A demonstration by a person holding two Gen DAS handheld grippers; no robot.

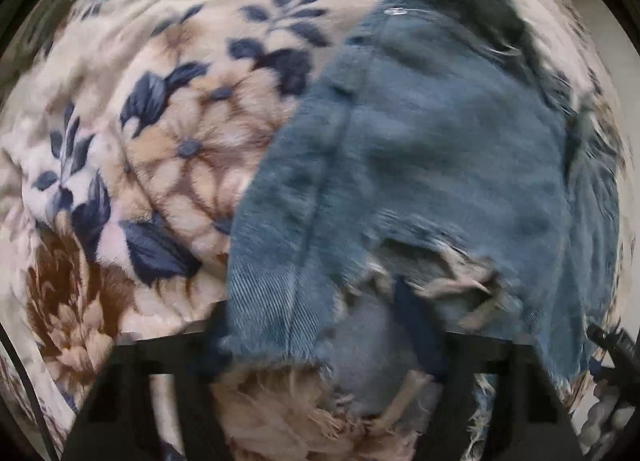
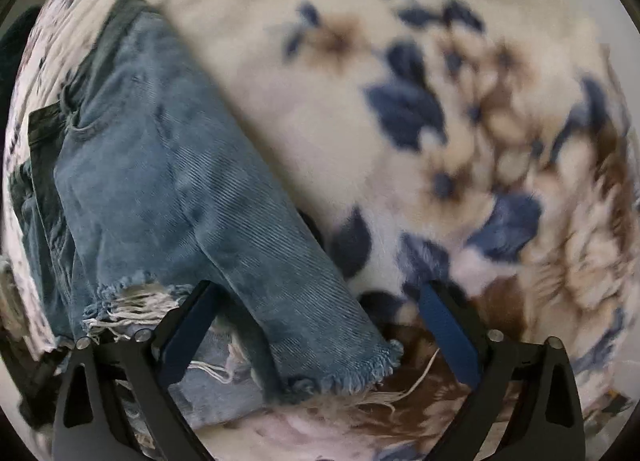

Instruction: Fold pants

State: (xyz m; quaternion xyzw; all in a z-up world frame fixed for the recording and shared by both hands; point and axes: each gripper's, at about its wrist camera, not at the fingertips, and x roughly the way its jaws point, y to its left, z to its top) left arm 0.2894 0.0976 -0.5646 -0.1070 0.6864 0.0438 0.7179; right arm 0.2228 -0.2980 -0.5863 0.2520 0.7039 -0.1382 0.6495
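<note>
Right tool (image 2: pixel 316 321) spread wide over frayed hem of denim pants (image 2: pixel 168 181); long axis runs away up-left; floral blanket (image 2: pixel 460 141) bare to the right. Left tool (image 1: pixel 320 361): state unclear.

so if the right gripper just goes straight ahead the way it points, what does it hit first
Most likely the frayed hem of the jeans lying between the open right gripper fingers, on the floral blanket. Depth is unclear through the blur, so it may skim over the denim.
</note>
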